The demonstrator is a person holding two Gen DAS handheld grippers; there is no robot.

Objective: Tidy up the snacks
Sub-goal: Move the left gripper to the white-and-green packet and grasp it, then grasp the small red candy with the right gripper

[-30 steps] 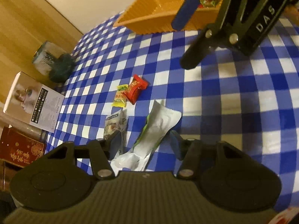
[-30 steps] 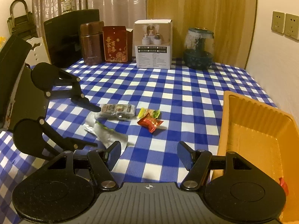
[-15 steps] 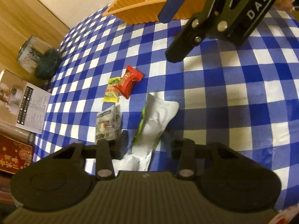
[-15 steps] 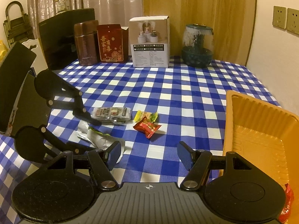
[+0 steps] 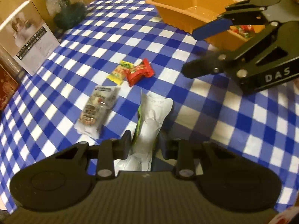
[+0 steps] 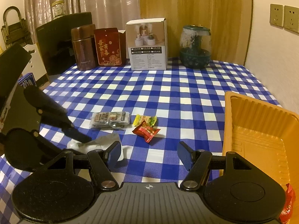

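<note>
My left gripper (image 5: 144,142) is shut on the near end of a long white and green snack packet (image 5: 151,117) that lies on the blue checked tablecloth. A clear wrapped snack bar (image 5: 98,108), a yellow candy (image 5: 119,71) and a red candy (image 5: 140,71) lie just beyond it. My right gripper (image 6: 149,154) is open and empty, hovering near the orange tray (image 6: 261,134), and shows at the right in the left wrist view (image 5: 205,48). The left gripper (image 6: 74,134) shows at the left in the right wrist view, on the white packet (image 6: 104,141).
The orange tray (image 5: 186,3) holds a few candies at its near end. A white box (image 6: 147,44), a red box (image 6: 109,46), a brown canister (image 6: 84,46) and a glass jar (image 6: 195,46) stand along the far edge of the table.
My left gripper has closed its fingers onto the white packet and swung its view to the left. My right gripper has moved slightly forward, still open.
</note>
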